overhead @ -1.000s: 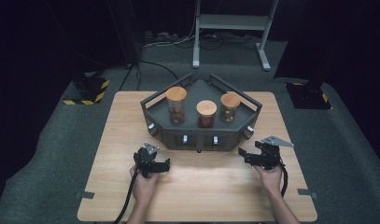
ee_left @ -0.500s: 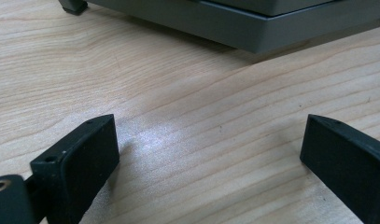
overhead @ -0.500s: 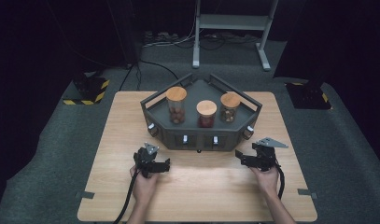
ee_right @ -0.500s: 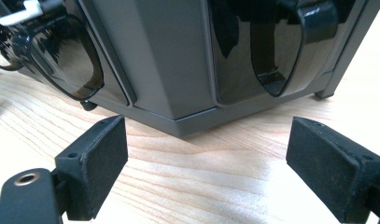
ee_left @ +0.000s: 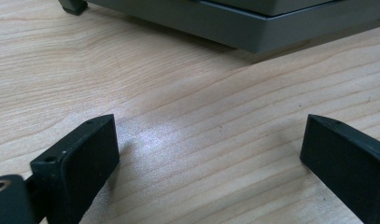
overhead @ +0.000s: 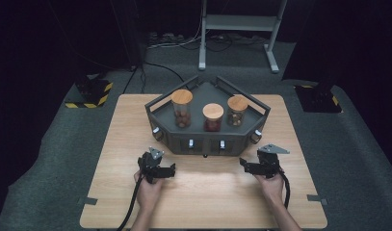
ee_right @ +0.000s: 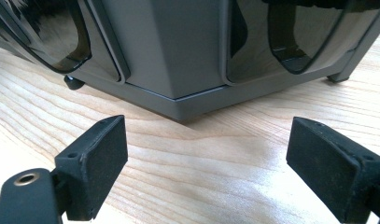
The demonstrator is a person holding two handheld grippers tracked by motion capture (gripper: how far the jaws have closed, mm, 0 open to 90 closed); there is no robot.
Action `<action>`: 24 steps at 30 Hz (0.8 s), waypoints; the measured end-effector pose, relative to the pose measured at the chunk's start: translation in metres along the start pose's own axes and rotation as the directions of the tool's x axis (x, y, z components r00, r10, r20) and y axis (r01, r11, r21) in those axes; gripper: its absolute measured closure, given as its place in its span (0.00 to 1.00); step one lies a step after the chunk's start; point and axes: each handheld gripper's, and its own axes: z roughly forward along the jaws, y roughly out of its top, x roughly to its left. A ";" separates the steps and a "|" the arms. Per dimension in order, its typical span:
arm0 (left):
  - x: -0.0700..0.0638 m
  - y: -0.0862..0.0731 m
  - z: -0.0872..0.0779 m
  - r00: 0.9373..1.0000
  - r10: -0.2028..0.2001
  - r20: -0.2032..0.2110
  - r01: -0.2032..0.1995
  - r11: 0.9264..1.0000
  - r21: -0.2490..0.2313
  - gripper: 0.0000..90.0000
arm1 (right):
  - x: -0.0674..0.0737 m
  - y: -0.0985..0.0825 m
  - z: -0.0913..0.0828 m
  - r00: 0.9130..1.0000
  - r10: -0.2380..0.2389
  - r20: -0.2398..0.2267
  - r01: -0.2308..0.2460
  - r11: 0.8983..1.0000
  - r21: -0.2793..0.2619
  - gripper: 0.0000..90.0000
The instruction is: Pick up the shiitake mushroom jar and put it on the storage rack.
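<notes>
A grey angular stand (overhead: 203, 140) sits at the middle back of the wooden table (overhead: 208, 202). Three glass jars with wooden lids stand on it: a tall one on the left (overhead: 182, 108), a short one in the middle (overhead: 213, 117), and one on the right (overhead: 237, 110). My left gripper (overhead: 172, 169) rests on the table in front of the stand's left corner. In the left gripper view the left gripper (ee_left: 208, 135) is open over bare wood, with the stand's base (ee_left: 253, 23) ahead. My right gripper (overhead: 242, 165) lies by the stand's right front. The right gripper (ee_right: 206, 135) is open, facing a corner of the stand (ee_right: 178, 56).
Grey carpet surrounds the table. A yellow-and-black striped block (overhead: 90, 94) lies on the floor at the left. A metal frame (overhead: 237, 29) and cables sit behind the table. Tape marks (overhead: 87, 200) stick at the table's front corners.
The right gripper has shifted slightly left and toward the person. The left gripper has stayed in place.
</notes>
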 end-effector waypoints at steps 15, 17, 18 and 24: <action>0.000 0.000 0.000 1.000 -0.001 -0.001 0.001 1.000 0.000 0.05 | 0.011 -0.006 0.022 0.998 -0.062 0.030 0.060 0.996 0.063 0.13; 0.000 0.000 0.000 1.000 -0.001 -0.002 0.001 1.000 0.000 0.05 | 0.013 -0.007 0.024 0.997 -0.065 0.029 0.062 0.996 0.069 0.12; 0.000 0.000 0.000 1.000 -0.001 -0.002 0.001 1.000 0.000 0.05 | 0.013 -0.007 0.025 0.997 -0.066 0.028 0.064 0.995 0.072 0.12; 0.000 0.000 0.000 1.000 -0.001 -0.003 0.001 1.000 0.000 0.05 | 0.015 -0.012 0.032 0.996 -0.079 0.038 0.075 0.992 0.098 0.12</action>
